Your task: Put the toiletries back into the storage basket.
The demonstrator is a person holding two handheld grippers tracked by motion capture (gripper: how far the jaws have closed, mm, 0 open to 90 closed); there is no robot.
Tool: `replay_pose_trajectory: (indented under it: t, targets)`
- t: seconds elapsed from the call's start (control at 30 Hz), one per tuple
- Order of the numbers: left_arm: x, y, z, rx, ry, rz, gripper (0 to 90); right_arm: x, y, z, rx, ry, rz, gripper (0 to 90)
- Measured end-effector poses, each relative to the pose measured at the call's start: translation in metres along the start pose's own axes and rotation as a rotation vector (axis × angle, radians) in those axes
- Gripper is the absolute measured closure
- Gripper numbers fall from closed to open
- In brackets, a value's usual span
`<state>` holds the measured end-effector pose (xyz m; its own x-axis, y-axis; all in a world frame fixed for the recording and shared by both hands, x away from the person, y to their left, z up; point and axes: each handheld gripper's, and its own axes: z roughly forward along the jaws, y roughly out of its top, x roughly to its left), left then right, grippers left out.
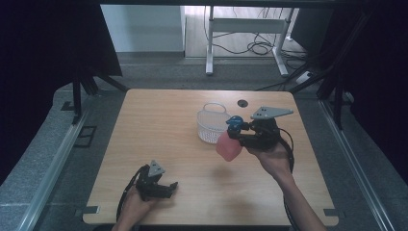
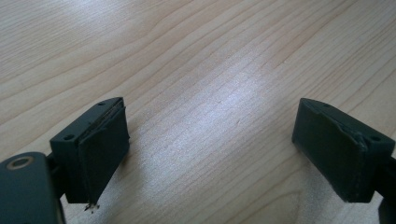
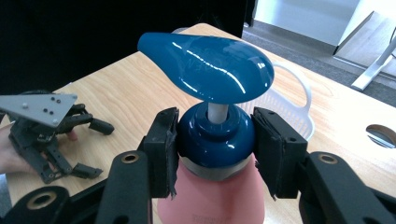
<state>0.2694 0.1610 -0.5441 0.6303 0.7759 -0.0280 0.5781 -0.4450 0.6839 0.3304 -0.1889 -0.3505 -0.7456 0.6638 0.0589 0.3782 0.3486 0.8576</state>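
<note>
At the near edge of the wooden counter (image 1: 159,139) we see the left tongs (image 1: 163,188) held low in a person's left hand (image 1: 134,208), their jaws spread wide with bare wood grain between them in the left gripper view, pinching nothing. Farther in and to the right, we find the right tongs (image 1: 239,133) raised above the counter in the right hand (image 1: 273,158), a grey three-cornered plate (image 1: 270,113) on top. In the right gripper view their jaws press against either side of the dark blue collar of a pink pump bottle (image 3: 210,200), just under its glossy blue pump head (image 3: 205,65), and the bottle hangs from that grip, tilted in the high view with its pink body (image 1: 227,146) angled down toward the counter. Just behind the bottle we see a white mesh basket (image 1: 210,126) standing on the counter, its thin handle up; from above the bottle's blue top overlaps the basket's right rim, though we cannot tell whether they touch. Beyond the basket, near the far edge, a dark round cable hole (image 1: 242,103) is set into the counter. Farthest off, on the floor past the counter, we make out white desk legs (image 1: 210,53) and loose cables (image 1: 260,47).
</note>
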Motion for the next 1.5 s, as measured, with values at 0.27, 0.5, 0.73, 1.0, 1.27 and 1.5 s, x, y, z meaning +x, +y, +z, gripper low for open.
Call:
replay_pose_trajectory:
  t: [0.27,0.5,0.73,1.0,1.27,1.5]
  targets:
    - [0.0,0.0,0.0,0.0,0.0,0.0,10.3,-0.007,0.016,0.0,-0.012,-0.02,-0.001,52.8]
    - [0.0,0.0,0.0,0.0,0.0,0.002,10.3,-0.01,0.028,0.004,-0.02,-0.031,-0.012,52.8]
    - [0.0,0.0,0.0,0.002,0.0,0.002,10.3,-0.013,0.037,0.008,-0.03,-0.042,-0.017,52.8]
    - [0.0,0.0,0.0,0.0,0.001,0.001,10.3,-0.019,0.047,0.016,-0.032,-0.068,-0.02,52.8]
    - [0.0,0.0,0.0,0.0,0.0,0.001,10.3,-0.024,0.055,0.025,-0.032,-0.092,-0.023,52.8]
    - [0.0,0.0,0.0,0.0,0.0,0.005,10.3,-0.026,0.061,0.034,-0.037,-0.104,-0.028,52.8]
